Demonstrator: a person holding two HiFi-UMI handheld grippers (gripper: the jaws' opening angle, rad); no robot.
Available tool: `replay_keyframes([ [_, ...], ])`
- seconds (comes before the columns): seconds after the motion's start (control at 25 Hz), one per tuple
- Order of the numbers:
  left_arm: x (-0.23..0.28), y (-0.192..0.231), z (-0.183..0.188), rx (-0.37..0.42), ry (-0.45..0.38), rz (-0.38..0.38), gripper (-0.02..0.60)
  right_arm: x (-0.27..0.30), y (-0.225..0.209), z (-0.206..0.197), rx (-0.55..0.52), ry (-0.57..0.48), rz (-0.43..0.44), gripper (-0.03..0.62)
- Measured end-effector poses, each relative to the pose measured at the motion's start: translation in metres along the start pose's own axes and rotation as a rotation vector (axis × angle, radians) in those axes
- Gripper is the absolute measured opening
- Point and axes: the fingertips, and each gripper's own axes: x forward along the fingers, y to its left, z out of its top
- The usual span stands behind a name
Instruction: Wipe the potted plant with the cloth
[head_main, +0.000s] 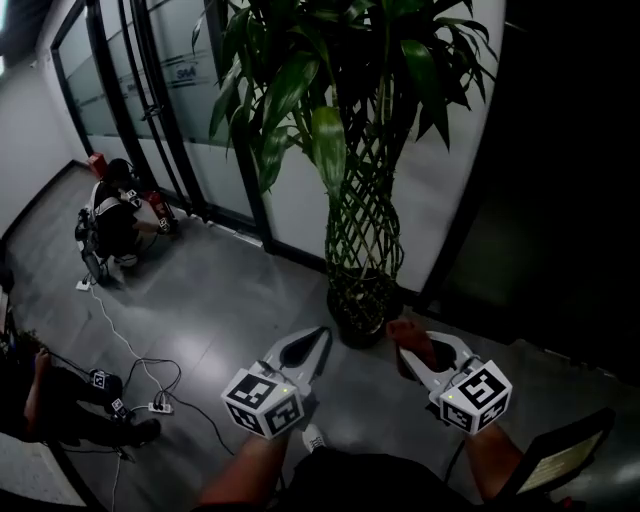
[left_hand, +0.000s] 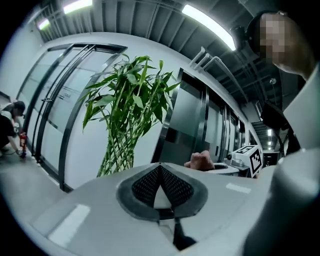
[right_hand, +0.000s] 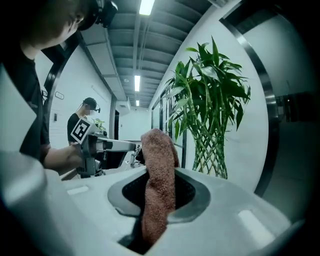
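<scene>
A tall potted plant (head_main: 365, 225) with braided green stems and long leaves stands in a dark pot (head_main: 360, 318) on the grey floor by the wall. It also shows in the left gripper view as the plant (left_hand: 131, 100) and in the right gripper view as the plant (right_hand: 212, 95). My left gripper (head_main: 322, 335) is low, just left of the pot, shut with nothing between its jaws (left_hand: 160, 166). Just right of the pot is my right gripper (head_main: 402, 340), shut on a brown terry cloth (right_hand: 159, 170). One end of the cloth (head_main: 412, 342) sticks out past the fingertips.
A glass wall with dark-framed doors (head_main: 150, 100) runs along the left. A person (head_main: 112, 215) crouches by it on the floor. Cables and a power strip (head_main: 152, 400) lie at lower left beside another seated person (head_main: 60, 405). A dark panel (head_main: 560, 200) fills the right.
</scene>
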Motion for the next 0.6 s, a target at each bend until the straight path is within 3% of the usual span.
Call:
replay_keyframes([
  [0.16,-0.020,-0.059,-0.019,0.022,-0.004,0.050,0.017,-0.055,0.018,-0.026,0.019,-0.006,0.056,0.061],
  [0.32,-0.039,-0.129,-0.061,0.030,0.041,0.055,0.017,-0.112,0.037,-0.059,0.064,-0.005,0.077,0.061],
  [0.6,-0.074,-0.181,-0.107,0.001,0.095,0.155,0.017,-0.172,0.059,-0.092,0.091,-0.002,0.106,0.061],
])
